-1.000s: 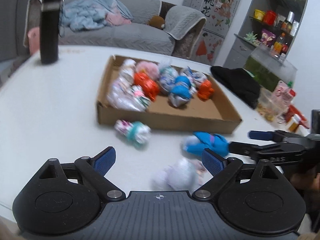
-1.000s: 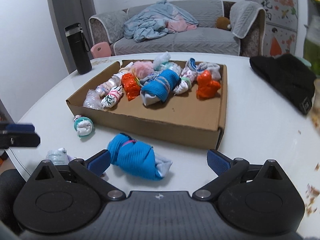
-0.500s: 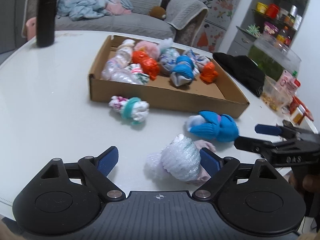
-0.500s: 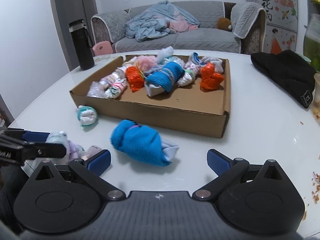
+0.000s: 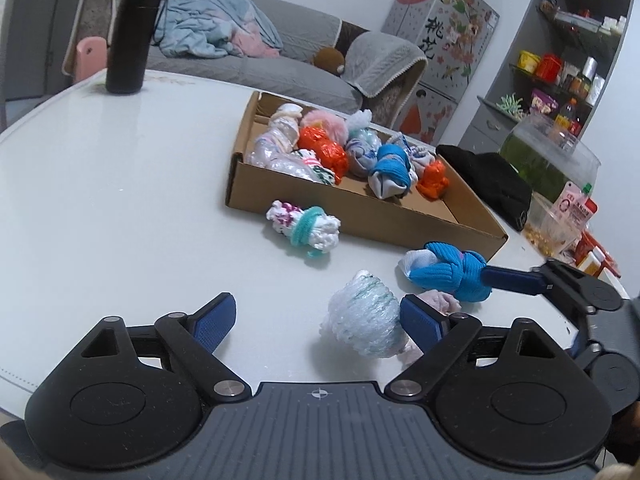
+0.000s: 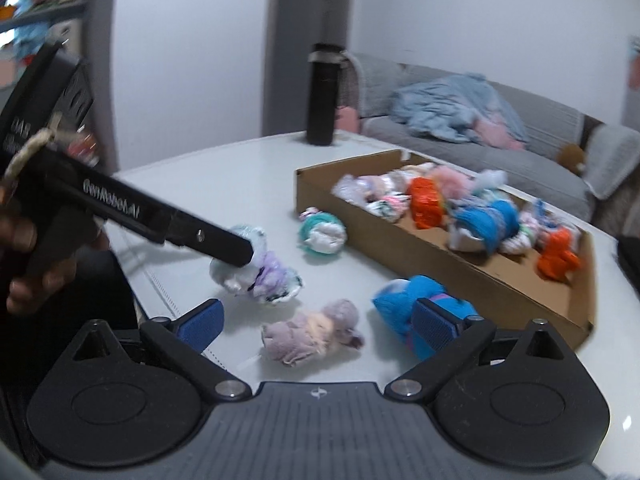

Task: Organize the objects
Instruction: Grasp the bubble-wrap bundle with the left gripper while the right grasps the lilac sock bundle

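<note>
A shallow cardboard box (image 5: 360, 220) on the white table holds several rolled sock bundles. Outside it lie a white and teal bundle (image 5: 305, 229), a blue bundle (image 5: 448, 272), a pale bubbly white bundle (image 5: 366, 328) and a lilac bundle (image 6: 312, 334). My left gripper (image 5: 318, 320) is open around the pale white bundle, which lies against its right finger. My right gripper (image 6: 316, 322) has its jaws closing, with the lilac bundle lying between them untouched. The blue bundle (image 6: 420, 304) sits just behind its right finger. In the left wrist view the right gripper's finger (image 5: 512, 280) reaches the blue bundle.
A tall black bottle (image 5: 132, 28) stands at the table's far left. A black hat (image 5: 492, 184) and clear containers (image 5: 552, 156) sit right of the box. A sofa lies beyond the table. A hand (image 6: 24, 256) holds the left gripper.
My left gripper sank and moved forward onto the pale white bundle. My right gripper rolled and swung left, from the blue bundle to the lilac one, and its jaws narrowed slightly.
</note>
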{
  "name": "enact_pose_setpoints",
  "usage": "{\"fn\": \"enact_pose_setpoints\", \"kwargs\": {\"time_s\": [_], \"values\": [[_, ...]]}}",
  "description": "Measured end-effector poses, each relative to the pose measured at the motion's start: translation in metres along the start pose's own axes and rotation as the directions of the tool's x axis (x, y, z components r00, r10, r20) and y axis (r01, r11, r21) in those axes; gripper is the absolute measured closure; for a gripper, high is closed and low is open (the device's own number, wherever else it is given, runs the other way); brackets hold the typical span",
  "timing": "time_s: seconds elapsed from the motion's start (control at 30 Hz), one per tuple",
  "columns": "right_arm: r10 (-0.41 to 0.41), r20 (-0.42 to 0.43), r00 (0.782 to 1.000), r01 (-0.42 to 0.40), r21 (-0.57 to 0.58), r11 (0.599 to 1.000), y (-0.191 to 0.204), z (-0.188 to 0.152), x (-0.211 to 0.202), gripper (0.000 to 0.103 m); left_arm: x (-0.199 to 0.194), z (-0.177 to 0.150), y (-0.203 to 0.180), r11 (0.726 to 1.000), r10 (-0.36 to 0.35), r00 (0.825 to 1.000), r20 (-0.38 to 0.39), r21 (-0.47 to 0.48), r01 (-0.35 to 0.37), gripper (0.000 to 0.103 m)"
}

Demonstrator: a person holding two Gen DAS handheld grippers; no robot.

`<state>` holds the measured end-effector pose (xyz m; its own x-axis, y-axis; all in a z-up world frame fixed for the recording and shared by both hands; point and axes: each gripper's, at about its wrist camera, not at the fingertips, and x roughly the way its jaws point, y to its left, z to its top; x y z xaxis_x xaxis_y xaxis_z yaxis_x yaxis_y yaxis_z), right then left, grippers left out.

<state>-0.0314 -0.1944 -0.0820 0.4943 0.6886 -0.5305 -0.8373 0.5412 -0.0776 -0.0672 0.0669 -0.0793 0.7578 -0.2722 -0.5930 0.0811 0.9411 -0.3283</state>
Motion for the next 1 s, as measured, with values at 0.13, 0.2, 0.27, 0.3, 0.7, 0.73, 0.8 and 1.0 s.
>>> {"fn": "enact_pose_setpoints", "kwargs": {"time_s": [0.13, 0.2, 0.27, 0.3, 0.7, 0.73, 0.8, 1.0], "values": [[0.028, -0.016, 0.999, -0.029, -0.062, 0.998, 0.002, 0.0, 0.012, 0.01, -0.003, 0.0, 0.007, 1.0, 0.021, 1.0, 0.02, 0.001, -0.021, 0.011], [0.041, -0.036, 0.999, -0.044, -0.092, 0.995, 0.005, -0.001, 0.018, 0.017, -0.004, -0.001, 0.011, 1.0, 0.023, 1.0, 0.021, 0.001, -0.023, 0.011], [0.053, -0.059, 0.997, -0.059, -0.111, 0.992, 0.007, -0.004, 0.022, 0.022, -0.004, -0.001, 0.014, 1.0, 0.023, 0.999, 0.024, -0.001, -0.023, 0.01], [0.055, -0.063, 0.996, -0.063, -0.122, 0.991, 0.009, -0.005, 0.023, 0.022, -0.004, -0.002, 0.016, 1.0, 0.018, 1.0, 0.023, -0.007, -0.018, 0.01], [0.07, -0.045, 0.997, -0.073, -0.064, 0.995, -0.003, -0.01, 0.022, 0.046, -0.007, -0.007, 0.026, 0.997, -0.071, 0.996, 0.052, 0.035, 0.069, 0.009], [0.071, -0.043, 0.997, -0.074, -0.062, 0.995, -0.002, -0.011, 0.021, 0.047, -0.008, -0.007, 0.025, 0.996, -0.077, 0.996, 0.054, 0.039, 0.075, 0.01], [0.073, -0.037, 0.997, -0.075, -0.058, 0.996, -0.003, -0.012, 0.021, 0.047, -0.009, -0.008, 0.024, 0.996, -0.082, 0.995, 0.054, 0.046, 0.079, 0.01], [0.075, -0.034, 0.997, -0.076, -0.053, 0.996, -0.004, -0.013, 0.022, 0.047, -0.011, -0.008, 0.017, 0.992, -0.111, 0.993, 0.048, 0.065, 0.108, 0.01]]}}
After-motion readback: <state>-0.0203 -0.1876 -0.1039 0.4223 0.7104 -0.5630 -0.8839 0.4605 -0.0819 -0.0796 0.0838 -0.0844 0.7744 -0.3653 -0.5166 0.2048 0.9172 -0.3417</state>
